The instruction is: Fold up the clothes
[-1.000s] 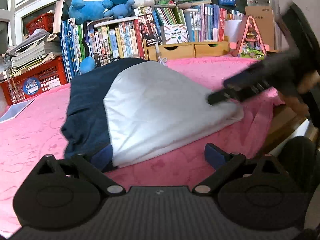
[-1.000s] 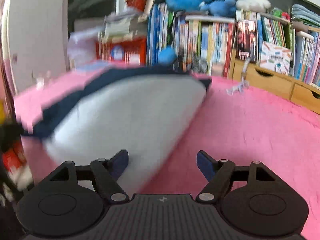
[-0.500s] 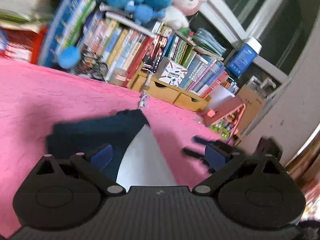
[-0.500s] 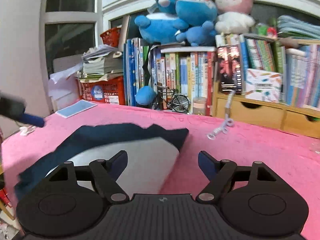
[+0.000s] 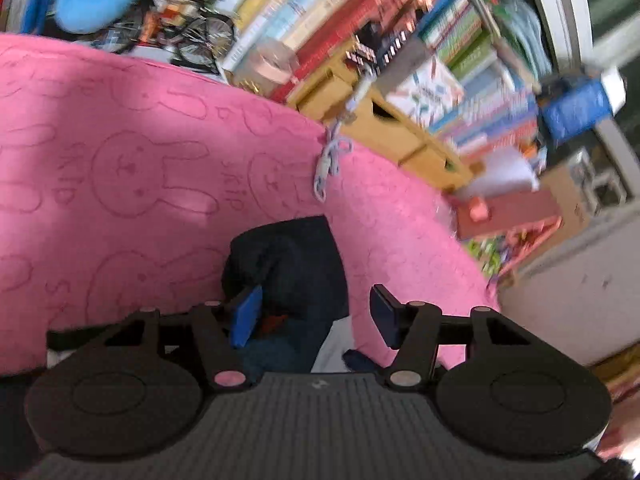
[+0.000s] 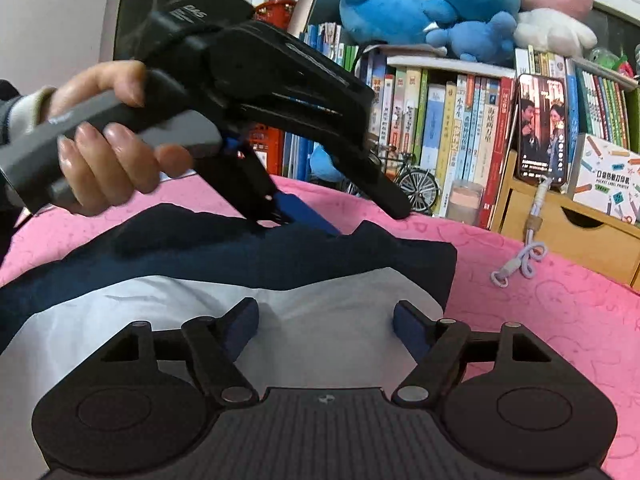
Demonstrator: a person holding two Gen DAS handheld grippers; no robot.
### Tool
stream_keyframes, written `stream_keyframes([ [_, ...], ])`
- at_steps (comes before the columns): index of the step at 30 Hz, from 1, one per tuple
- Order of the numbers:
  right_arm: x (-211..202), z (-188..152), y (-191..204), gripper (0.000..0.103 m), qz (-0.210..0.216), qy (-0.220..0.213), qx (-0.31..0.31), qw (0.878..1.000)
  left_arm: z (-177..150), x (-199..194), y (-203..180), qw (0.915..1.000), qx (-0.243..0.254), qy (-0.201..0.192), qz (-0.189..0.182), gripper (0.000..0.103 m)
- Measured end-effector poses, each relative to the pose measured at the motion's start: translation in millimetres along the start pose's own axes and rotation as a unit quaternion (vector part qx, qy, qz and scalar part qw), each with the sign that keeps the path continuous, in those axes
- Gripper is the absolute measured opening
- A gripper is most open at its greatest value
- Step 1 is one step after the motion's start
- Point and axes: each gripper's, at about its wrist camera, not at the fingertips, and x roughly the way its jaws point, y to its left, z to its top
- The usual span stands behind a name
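A folded navy and white garment lies on a pink rabbit-print blanket. In the right wrist view a hand holds my left gripper, which points down at the garment's far navy edge. In the left wrist view its jaws are closing with a navy corner between them. The left pad touches the cloth and the right pad stands apart from it over the blanket. My right gripper hangs open just above the white panel, with nothing gripped.
A bookshelf with blue plush toys on top lines the far side. Wooden drawers stand at the right, with a phone leaning on them. A pale cord lies on the blanket. A small model bicycle stands at the back.
My left gripper swung across from the garment's near side to its far navy corner, rolled, and narrowed its jaws. The right gripper moved sideways, so the white panel now lies under it.
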Motion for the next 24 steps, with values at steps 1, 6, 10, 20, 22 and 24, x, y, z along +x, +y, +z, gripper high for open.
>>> stream_keyframes([
  [1,0,0,-1,0.076,0.0,0.002,0.001,1.0,0,0,0,1.0,0.004,0.002,0.002,0.057],
  [6,-2,2,1,0.077,-0.004,0.003,-0.003,1.0,9,1,7,0.9975,-0.033,-0.042,-0.048,0.042],
  [10,-2,3,0,0.08,-0.004,0.005,0.001,1.0,17,-8,10,0.9925,-0.046,-0.078,-0.083,0.04],
  [20,0,5,-2,0.082,-0.007,0.008,0.001,1.0,-4,-4,5,0.9999,-0.002,-0.014,0.008,0.066],
  [22,0,5,-2,0.082,-0.008,0.009,0.0,1.0,-5,7,2,0.9997,0.005,-0.012,0.018,0.061],
  [24,0,5,-2,0.082,-0.009,0.01,-0.001,1.0,-3,20,-3,0.9992,0.018,-0.015,0.032,0.044],
])
